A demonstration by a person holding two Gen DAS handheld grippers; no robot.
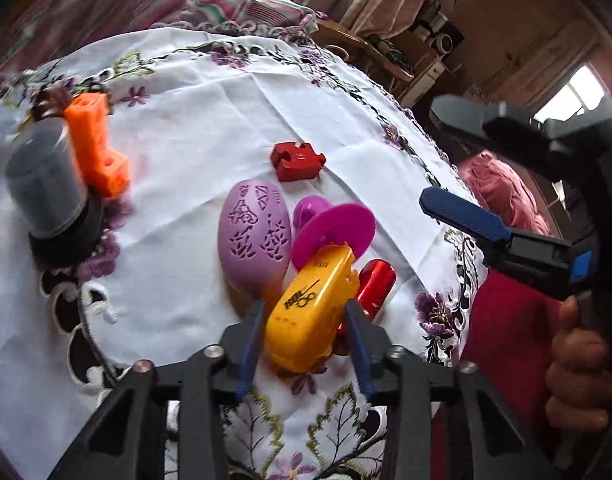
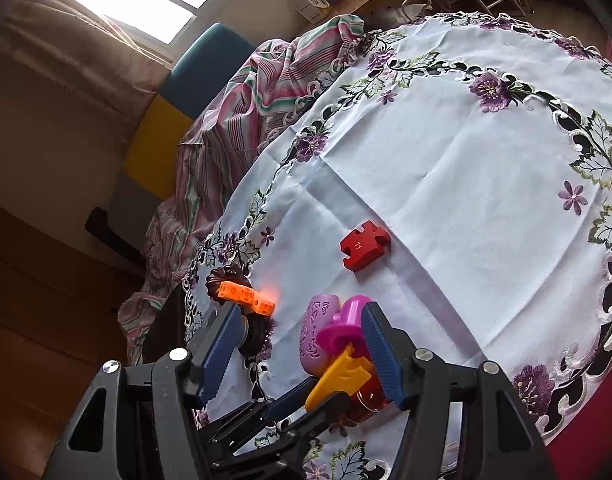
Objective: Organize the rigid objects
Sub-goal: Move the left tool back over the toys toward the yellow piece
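A yellow plastic case (image 1: 306,312) lies on the white embroidered tablecloth (image 1: 194,128), and my left gripper (image 1: 304,314) is shut on its near end, a blue finger on each side. The case (image 2: 337,376) leans on a magenta disc piece (image 1: 333,228) and a shiny red cylinder (image 1: 375,284). Beside them lies a lilac perforated egg (image 1: 254,236). A red puzzle piece (image 1: 298,160) sits alone further back. My right gripper (image 2: 302,350) hovers open above the pile, holding nothing; in the left wrist view the right gripper (image 1: 431,154) shows at the right.
An orange block (image 1: 100,148) leans against a grey cylinder on a black base (image 1: 46,188) at the left, with a brown fluted piece (image 1: 50,98) behind. Striped cloth (image 2: 242,120) is heaped beyond the table's far edge. A hand (image 1: 577,376) grips the right handle.
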